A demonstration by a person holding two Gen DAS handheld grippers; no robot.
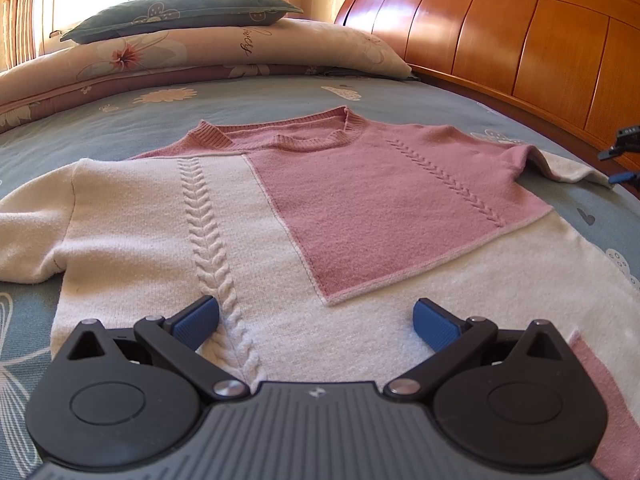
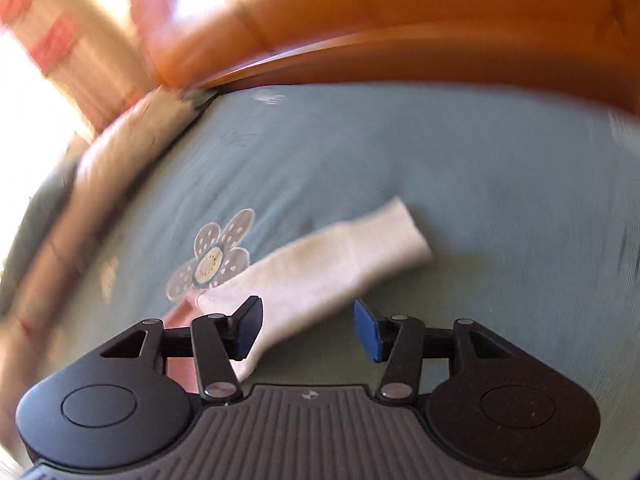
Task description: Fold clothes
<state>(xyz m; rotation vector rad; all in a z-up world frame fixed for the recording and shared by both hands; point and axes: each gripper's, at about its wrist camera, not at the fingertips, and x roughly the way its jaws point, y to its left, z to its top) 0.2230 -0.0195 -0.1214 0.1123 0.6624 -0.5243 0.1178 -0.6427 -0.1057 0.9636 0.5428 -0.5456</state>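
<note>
- The sweater [image 1: 280,216], cream and pink, lies spread flat and face up on the bed [image 1: 120,120], collar toward the headboard [image 1: 500,40] and hem nearest the left wrist camera.
- Both sleeves lie out to the sides; none is folded over the body. The body itself shows no fold in this view.
- The left gripper [image 1: 316,318] hovers low over the hem area, just beside the braided cable stitch. Its jaws stand wide apart, holding nothing.
- The right gripper [image 2: 308,330] is over the right sleeve [image 2: 340,264], which stretches diagonally across the blue sheet, cuff pointing away. Its jaws are released; the left pad sits above the sleeve's edge, and no cloth is pinched between them.
- The right wrist view is blurred, consistent with a fast hand movement; fine detail there is uncertain.
- Judgement: a flat, spread garment suits folding, as seams and edges are easy to reach. The right gripper's placement at the sleeve suggests that sleeve is the concern of the step in hand.
- 2 pillows [image 1: 180,40] lie well apart from the sweater.
</note>
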